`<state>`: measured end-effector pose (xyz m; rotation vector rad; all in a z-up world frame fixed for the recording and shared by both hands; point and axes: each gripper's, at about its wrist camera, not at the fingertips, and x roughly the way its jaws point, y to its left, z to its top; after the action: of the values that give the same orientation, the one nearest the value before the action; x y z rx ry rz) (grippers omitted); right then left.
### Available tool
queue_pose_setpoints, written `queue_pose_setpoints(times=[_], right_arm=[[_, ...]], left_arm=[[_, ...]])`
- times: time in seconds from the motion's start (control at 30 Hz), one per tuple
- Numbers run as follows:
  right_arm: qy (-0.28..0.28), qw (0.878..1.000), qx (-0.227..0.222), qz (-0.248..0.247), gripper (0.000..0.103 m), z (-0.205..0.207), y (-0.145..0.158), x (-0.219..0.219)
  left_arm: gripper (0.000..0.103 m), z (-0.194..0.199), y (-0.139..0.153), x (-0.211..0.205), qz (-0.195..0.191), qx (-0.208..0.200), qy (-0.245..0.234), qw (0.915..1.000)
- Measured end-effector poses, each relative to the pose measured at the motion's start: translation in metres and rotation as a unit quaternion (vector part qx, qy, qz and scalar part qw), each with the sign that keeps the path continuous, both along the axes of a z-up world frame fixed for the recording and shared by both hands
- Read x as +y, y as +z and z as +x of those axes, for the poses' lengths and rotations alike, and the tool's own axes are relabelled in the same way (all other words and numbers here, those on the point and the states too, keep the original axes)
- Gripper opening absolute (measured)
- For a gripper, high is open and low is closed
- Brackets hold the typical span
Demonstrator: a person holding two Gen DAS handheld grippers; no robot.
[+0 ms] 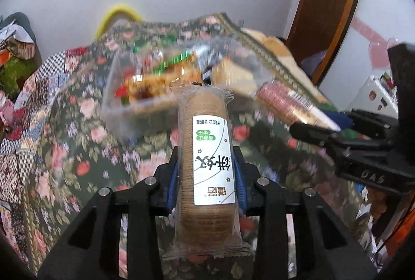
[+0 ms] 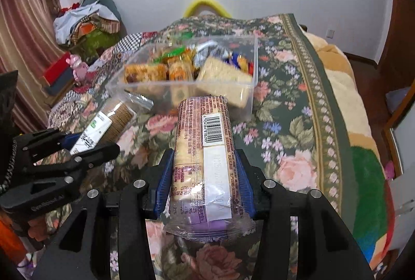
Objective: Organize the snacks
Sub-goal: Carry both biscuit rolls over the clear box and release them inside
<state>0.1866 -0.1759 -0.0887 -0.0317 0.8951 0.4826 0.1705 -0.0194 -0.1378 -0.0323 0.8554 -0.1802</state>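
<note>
My left gripper [image 1: 207, 165] is shut on a roll of brown biscuits [image 1: 205, 150] in clear wrap with a white label, lifted above the floral bedspread [image 1: 77, 150]. My right gripper [image 2: 205, 171] is shut on a pink biscuit roll with a barcode [image 2: 205, 150], also held off the bed. A clear plastic box [image 2: 249, 88] with several wrapped snacks lies just beyond both rolls. In the right wrist view the left gripper [image 2: 77, 147] and its brown roll [image 2: 109, 124] show at the left. In the left wrist view the right gripper [image 1: 324, 134] with the pink roll [image 1: 285, 103] shows at the right.
The clear box [image 1: 114, 108] looks blurred in the left wrist view. A heap of bags and clothes [image 2: 85, 25] sits at the far left by a striped curtain. A yellow curved object [image 2: 205, 5] peeks over the bed's far edge. A wooden door [image 1: 332, 7] stands at the right.
</note>
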Motion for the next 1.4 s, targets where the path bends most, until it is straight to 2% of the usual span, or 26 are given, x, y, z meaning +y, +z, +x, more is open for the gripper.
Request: queue_pose_setpoints(times=[0.23, 0.53, 0.73, 1.0, 1.2, 1.4], right_arm=[[-0.007, 0.999, -0.032, 0.009, 0.043, 0.020, 0.020, 0.003], [-0.015, 0.998, -0.065, 0.021, 0.043, 0.056, 0.038, 0.013], [-0.026, 0.997, -0.067, 0.029, 0.043, 0.084, 0.036, 0.019], [-0.029, 0.999, -0.040, 0.016, 0.043, 0.122, 0.011, 0.031], [-0.048, 0.998, -0.023, 0.028, 0.043, 0.141, -0.003, 0.027], [-0.046, 0.998, -0.033, 0.013, 0.044, 0.137, 0.000, 0.025]], left_arm=[[0.036, 0.030, 0.031, 0.006, -0.013, -0.036, 0.005, 0.9993], [0.036, 0.082, 0.047, 0.009, -0.023, -0.053, 0.010, 0.9983], [0.036, 0.119, 0.037, 0.008, -0.024, -0.045, 0.009, 0.9987], [0.036, 0.162, 0.006, 0.010, -0.035, -0.005, 0.016, 0.9993], [0.037, 0.174, -0.013, 0.008, -0.037, 0.008, 0.023, 0.9990], [0.039, 0.167, 0.001, 0.008, -0.029, -0.015, 0.024, 0.9992]])
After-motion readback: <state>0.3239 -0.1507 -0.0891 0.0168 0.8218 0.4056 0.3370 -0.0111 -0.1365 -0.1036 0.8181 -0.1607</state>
